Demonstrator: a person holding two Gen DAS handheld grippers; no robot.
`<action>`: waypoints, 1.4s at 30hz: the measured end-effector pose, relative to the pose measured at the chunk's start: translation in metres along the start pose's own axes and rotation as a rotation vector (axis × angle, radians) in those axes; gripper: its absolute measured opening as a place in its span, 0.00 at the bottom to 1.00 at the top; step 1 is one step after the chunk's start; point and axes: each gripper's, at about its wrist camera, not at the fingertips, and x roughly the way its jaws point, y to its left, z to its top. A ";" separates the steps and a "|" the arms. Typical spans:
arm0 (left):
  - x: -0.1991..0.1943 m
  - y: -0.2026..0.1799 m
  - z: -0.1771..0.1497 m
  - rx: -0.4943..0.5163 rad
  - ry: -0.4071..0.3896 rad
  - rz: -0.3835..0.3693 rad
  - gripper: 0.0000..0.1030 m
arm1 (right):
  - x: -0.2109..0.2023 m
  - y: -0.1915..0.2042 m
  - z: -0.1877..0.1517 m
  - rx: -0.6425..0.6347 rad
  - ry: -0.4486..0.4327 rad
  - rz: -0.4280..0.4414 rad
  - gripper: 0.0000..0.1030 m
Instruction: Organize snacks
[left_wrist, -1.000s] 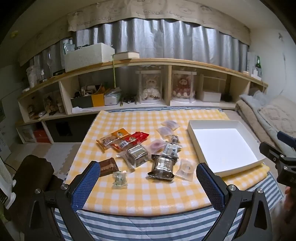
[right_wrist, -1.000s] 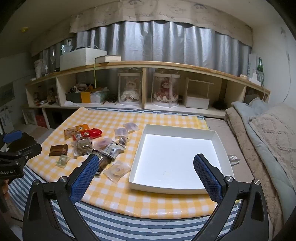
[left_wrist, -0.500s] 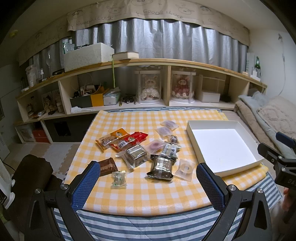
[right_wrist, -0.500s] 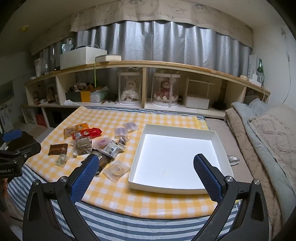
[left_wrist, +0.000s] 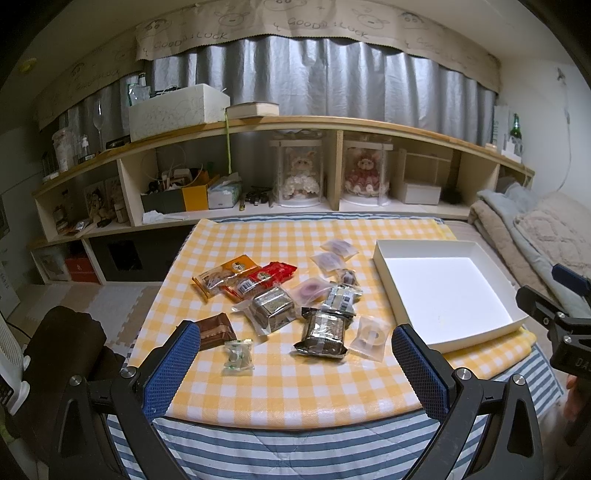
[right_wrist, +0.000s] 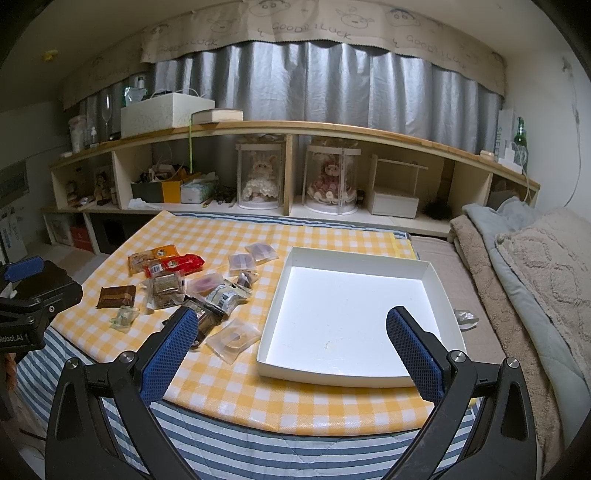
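Observation:
Several wrapped snacks lie in a loose pile on the yellow checked tablecloth (left_wrist: 280, 384): a brown bar (left_wrist: 216, 331), a small green candy (left_wrist: 238, 355), an orange pack (left_wrist: 225, 272), a red pack (left_wrist: 264, 277), a dark silver pack (left_wrist: 323, 331) and a clear round pack (left_wrist: 370, 333). An empty white tray (left_wrist: 384, 254) stands to their right; it also shows in the right wrist view (right_wrist: 354, 378). My left gripper (left_wrist: 295, 363) is open and empty, above the table's near edge. My right gripper (right_wrist: 295, 345) is open and empty, in front of the tray.
A long wooden shelf (left_wrist: 332, 125) with boxes and two cased dolls runs behind the table. A bed with blankets (right_wrist: 535, 266) lies to the right. A dark cushion (left_wrist: 62, 354) sits on the floor at the left. A striped cloth (left_wrist: 295, 446) hangs below the tablecloth.
Both views have shifted very slightly. The snacks and the tray have not moved, and both grippers stay open.

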 end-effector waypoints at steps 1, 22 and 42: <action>0.000 0.001 0.000 0.000 0.001 0.000 1.00 | 0.000 0.000 0.000 0.000 0.000 0.000 1.00; 0.002 0.005 0.000 -0.002 0.003 -0.004 1.00 | 0.000 0.000 0.000 -0.002 0.001 0.000 1.00; 0.001 0.004 0.000 -0.004 0.003 -0.004 1.00 | -0.001 0.001 0.000 -0.003 0.000 -0.001 1.00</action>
